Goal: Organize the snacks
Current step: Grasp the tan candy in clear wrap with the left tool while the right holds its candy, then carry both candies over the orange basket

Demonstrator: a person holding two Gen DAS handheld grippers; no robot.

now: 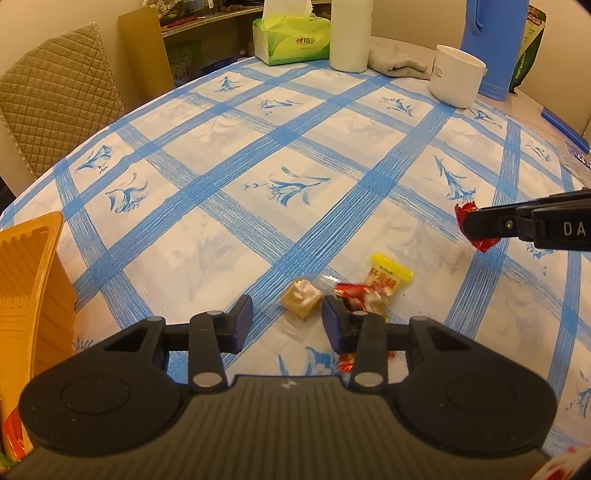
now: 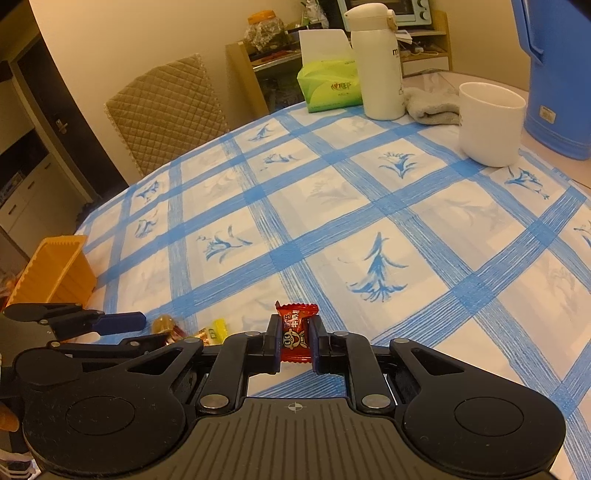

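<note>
Your right gripper (image 2: 294,341) is pinching a red foil-wrapped candy (image 2: 295,332) between its pads, lifted clear of the blue-and-white checked tablecloth (image 2: 369,229). Your left gripper (image 1: 286,326) stands partly spread, nothing pressed between its pads; no earlier view to compare.

Just beyond the left fingertips: a tan block-shaped sweet in clear wrap (image 1: 301,297), lying in the gap's line but not gripped. Right finger (image 1: 334,325) sits against a crumpled red-wrapped candy (image 1: 356,295); touching it, a yellow-ended sachet with orange print (image 1: 388,275), slightly farther.

Orange ribbed plastic basket (image 1: 26,295) at near left, by the cloth's near-left edge. Contents mostly out of view.

Open room: wide bare cloth across the middle, from the candy cluster to the far side. Far edge is crowded: green tissue pack (image 1: 291,38), white bottle (image 1: 350,35), grey folded cloth (image 1: 399,61), white mug (image 1: 456,75), blue jug (image 1: 495,48). Quilted tan chair back (image 1: 55,96) beyond the far-left edge.
</note>
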